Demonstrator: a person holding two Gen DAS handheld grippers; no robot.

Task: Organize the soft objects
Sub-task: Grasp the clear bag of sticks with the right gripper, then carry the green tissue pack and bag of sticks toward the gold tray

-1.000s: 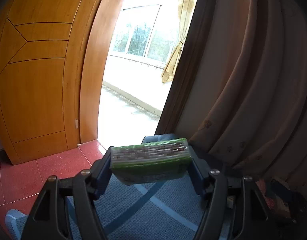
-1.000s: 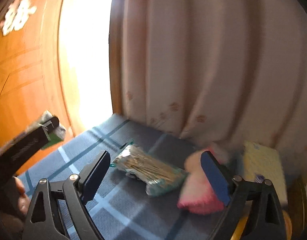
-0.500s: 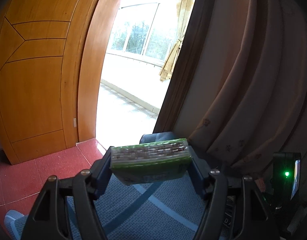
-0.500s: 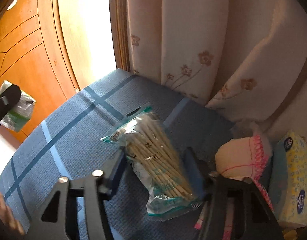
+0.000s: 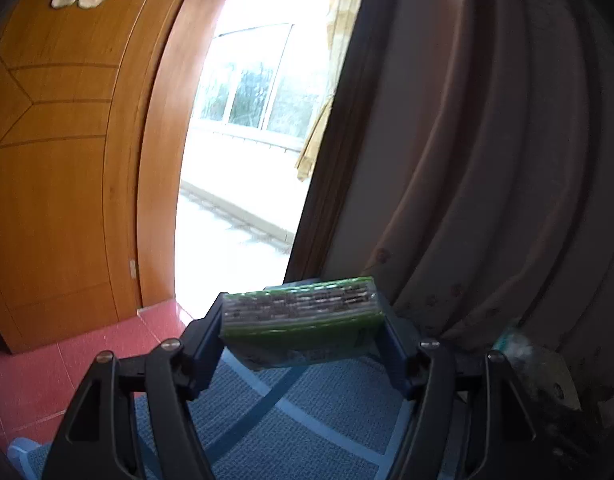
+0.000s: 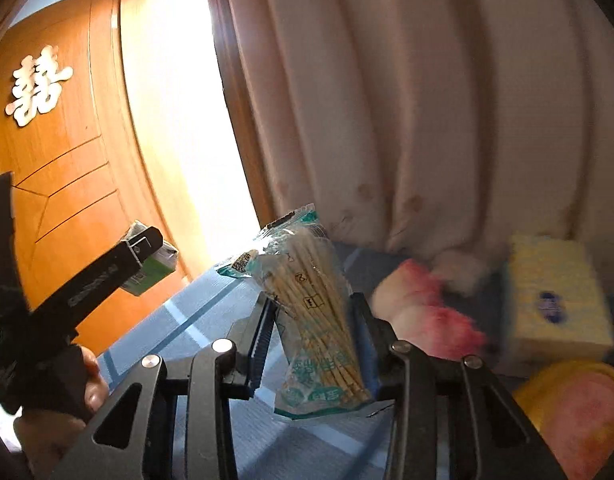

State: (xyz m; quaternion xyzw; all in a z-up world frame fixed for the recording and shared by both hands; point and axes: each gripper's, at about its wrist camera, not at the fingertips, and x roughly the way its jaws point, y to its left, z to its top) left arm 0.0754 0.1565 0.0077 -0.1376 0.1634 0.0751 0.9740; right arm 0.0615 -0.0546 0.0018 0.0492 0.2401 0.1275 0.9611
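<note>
My left gripper [image 5: 301, 320] is shut on a green tissue pack [image 5: 303, 320] and holds it in the air above the blue striped bedcover [image 5: 299, 420]. In the right wrist view the left gripper [image 6: 147, 252] shows at the left with the green pack [image 6: 153, 270]. My right gripper [image 6: 313, 320] is shut on a clear bag of cotton swabs [image 6: 319, 312] and holds it lifted off the bedcover [image 6: 195, 320], its top end pointing up.
A pink and white soft item [image 6: 423, 312], a yellow tissue box [image 6: 555, 300] and a yellow-rimmed pink object [image 6: 579, 408] lie at the right. A beige curtain [image 6: 407, 100] hangs behind. A wooden door [image 5: 59, 160] and red floor [image 5: 67, 360] are at the left.
My right gripper closed on the swab bag and lifted it off the bedcover. The left gripper kept its hold on the green pack and barely moved.
</note>
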